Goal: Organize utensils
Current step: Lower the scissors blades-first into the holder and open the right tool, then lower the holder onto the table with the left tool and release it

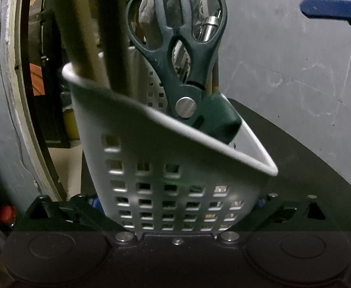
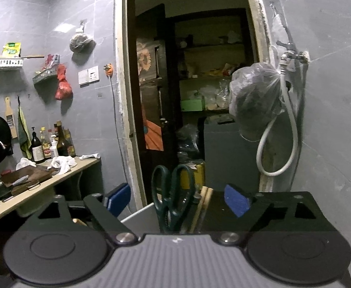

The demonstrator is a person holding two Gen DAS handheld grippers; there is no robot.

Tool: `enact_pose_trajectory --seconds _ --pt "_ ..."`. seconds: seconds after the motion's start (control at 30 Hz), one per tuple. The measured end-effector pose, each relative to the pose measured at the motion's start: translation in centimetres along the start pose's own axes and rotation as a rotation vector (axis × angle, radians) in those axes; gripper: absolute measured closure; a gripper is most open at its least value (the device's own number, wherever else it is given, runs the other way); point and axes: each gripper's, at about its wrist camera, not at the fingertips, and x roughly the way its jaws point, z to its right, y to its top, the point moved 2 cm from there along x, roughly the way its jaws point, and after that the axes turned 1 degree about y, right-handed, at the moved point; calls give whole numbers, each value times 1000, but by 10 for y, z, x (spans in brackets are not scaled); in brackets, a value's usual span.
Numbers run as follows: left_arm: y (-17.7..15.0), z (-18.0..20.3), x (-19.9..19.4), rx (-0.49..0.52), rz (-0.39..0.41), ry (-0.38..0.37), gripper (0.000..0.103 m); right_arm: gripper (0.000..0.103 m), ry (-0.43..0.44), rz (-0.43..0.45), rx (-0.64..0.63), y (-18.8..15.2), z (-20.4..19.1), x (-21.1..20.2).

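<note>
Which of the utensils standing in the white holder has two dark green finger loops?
The scissors, in the white holder. They alone show two dark green loops and a round silver pivot; the other utensils beside them are plain pale handles without loops.

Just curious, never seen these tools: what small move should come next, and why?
Probably draw both grippers back. The scissors already stand handles-up in the white holder, and the right gripper is open around the handles without gripping.
</note>
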Motion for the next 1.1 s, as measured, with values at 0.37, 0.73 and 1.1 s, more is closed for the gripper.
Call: enact_pose_trajectory --seconds 0.37,0.73,1.1 --pt "-3 8 -13 -1 16 50 1 0 -46 24 48 -5 18 -28" --pt "-10 7 -47 -34 28 131 1 0 -77 -27 118 -19 35 -56" --pt "-12 22 -103 -63 40 185 1 0 -124 -72 190 -37 48 -75"
